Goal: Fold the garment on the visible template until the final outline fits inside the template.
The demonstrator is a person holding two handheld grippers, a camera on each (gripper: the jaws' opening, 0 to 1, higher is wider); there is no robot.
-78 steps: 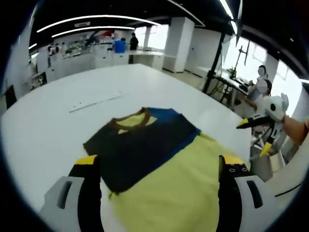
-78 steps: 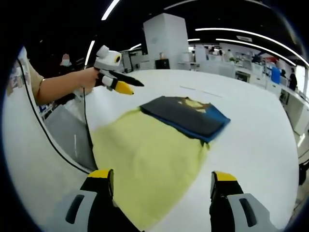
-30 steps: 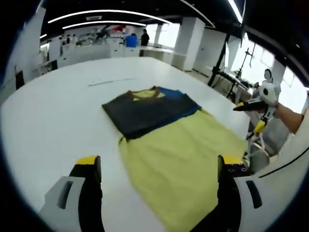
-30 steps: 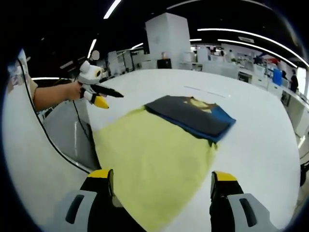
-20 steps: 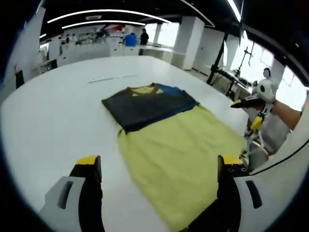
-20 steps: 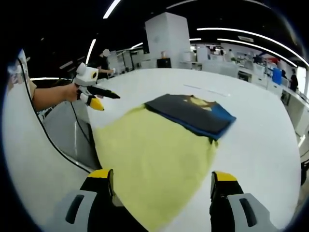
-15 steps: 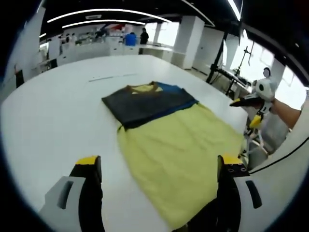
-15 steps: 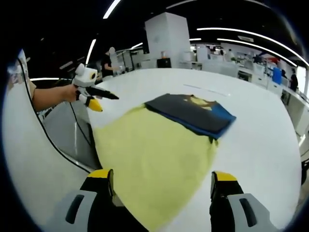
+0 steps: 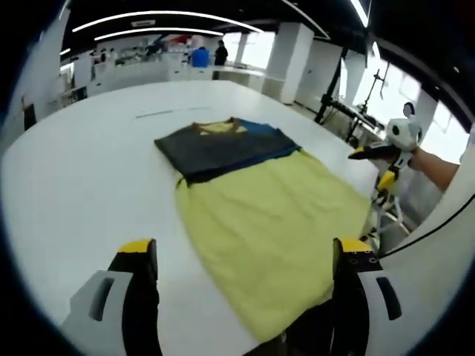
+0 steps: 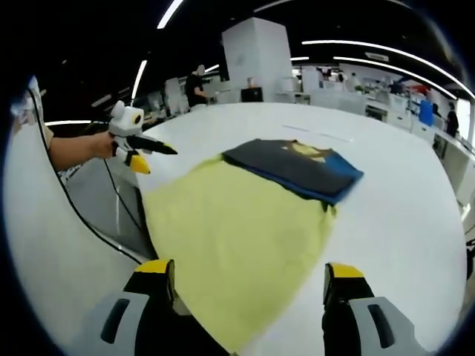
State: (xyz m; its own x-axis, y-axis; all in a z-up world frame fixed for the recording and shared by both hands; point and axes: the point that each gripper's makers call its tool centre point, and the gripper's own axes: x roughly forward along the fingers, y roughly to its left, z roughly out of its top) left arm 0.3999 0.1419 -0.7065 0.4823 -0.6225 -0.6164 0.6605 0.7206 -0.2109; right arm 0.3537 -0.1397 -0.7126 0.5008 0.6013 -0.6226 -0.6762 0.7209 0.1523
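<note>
Lying flat on white table [image 9: 74, 170] — folded garment [image 9: 252, 193]; both grippers apart, empty.

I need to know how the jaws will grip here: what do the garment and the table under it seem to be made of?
The garment looks like soft matte knit fabric, probably cotton jersey: it lies limp with faint wrinkles, yellow below a dark, blue-edged folded top. The table looks hard and smooth, perhaps white laminate, with a slight sheen.

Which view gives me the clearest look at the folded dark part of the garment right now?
The right gripper view: the folded dark part lies closer there, showing its collar and the blue layered edge on the yellow body. In the left gripper view the folded dark part sits farther off and flatter, its edge thickness harder to read.
</note>
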